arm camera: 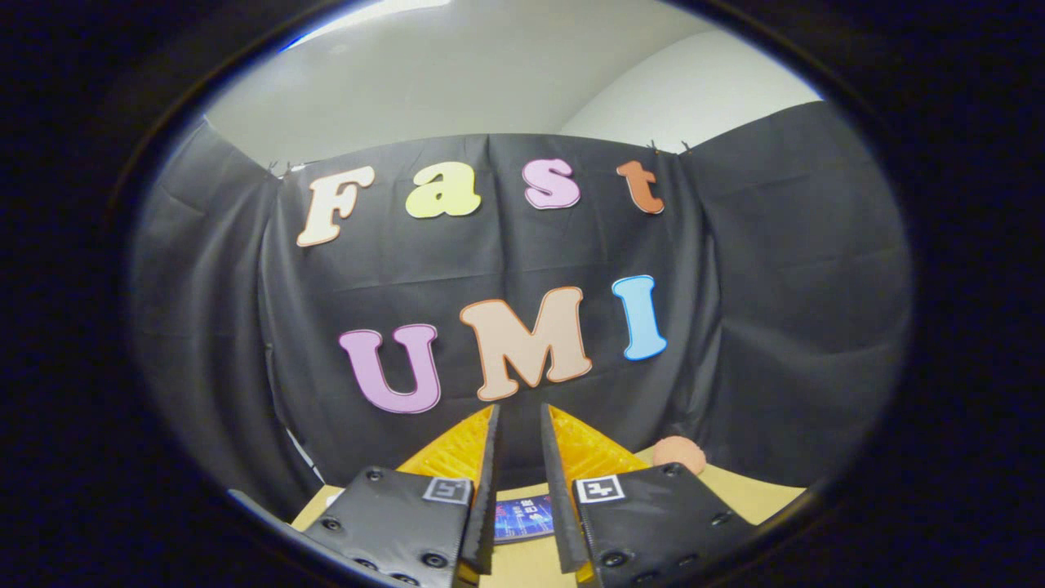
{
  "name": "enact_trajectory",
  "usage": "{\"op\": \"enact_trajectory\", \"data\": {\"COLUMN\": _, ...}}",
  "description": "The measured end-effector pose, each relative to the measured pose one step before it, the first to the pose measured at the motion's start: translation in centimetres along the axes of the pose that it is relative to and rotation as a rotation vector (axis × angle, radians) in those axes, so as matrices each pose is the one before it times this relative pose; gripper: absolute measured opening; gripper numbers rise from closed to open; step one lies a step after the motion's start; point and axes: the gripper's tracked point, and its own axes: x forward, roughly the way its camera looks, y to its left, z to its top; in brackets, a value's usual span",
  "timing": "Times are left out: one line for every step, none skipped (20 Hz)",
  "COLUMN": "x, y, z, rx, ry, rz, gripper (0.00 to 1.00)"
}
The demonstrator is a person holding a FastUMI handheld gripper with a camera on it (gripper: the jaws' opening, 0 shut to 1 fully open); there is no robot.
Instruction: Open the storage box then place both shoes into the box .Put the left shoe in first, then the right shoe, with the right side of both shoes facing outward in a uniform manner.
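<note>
My gripper (520, 412) is held level above the table and points at the booth's black cloth wall. Its two fingers stand almost together, with a narrow slit between them and nothing held. Through the slit, on the tan tabletop (747, 494) below, lies a flat blue printed item (523, 518).
A round pinkish-orange object (679, 453) sits on the table just beyond the right finger, close to the cloth wall (784, 327). The wall hangs along the table's far side and wraps round on the left and right. White room walls rise above it.
</note>
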Motion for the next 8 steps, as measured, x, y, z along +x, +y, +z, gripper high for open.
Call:
{"op": "enact_trajectory", "data": {"x": -0.068, "y": -0.208, "z": 0.201, "rx": 0.00525, "ry": -0.00422, "rz": 0.00207, "gripper": 0.33}}
{"op": "enact_trajectory", "data": {"x": 0.014, "y": -0.088, "z": 0.039, "rx": 0.00157, "ry": -0.00508, "rz": -0.00212, "gripper": 0.33}}
{"op": "enact_trajectory", "data": {"x": -0.087, "y": -0.120, "z": 0.176, "rx": -0.00116, "ry": -0.00369, "rz": -0.00069, "gripper": 0.33}}
{"op": "enact_trajectory", "data": {"x": -0.061, "y": 0.005, "z": -0.119, "rx": -0.00046, "ry": 0.00227, "rz": 0.00909, "gripper": 0.33}}
{"op": "enact_trajectory", "data": {"x": 0.014, "y": 0.171, "z": -0.178, "rx": -0.00128, "ry": 0.00498, "rz": 0.01364, "gripper": 0.33}}
{"op": "enact_trajectory", "data": {"x": 0.013, "y": -0.129, "z": -0.353, "rx": -0.00629, "ry": 0.00764, "rz": 0.00227, "gripper": 0.33}}
{"op": "enact_trajectory", "data": {"x": 0.187, "y": -0.236, "z": -0.141, "rx": -0.01067, "ry": 0.00064, "rz": -0.00676, "gripper": 0.33}}
{"op": "enact_trajectory", "data": {"x": 0.145, "y": -0.308, "z": 0.028, "rx": -0.01041, "ry": -0.00271, "rz": -0.00490, "gripper": 0.33}}
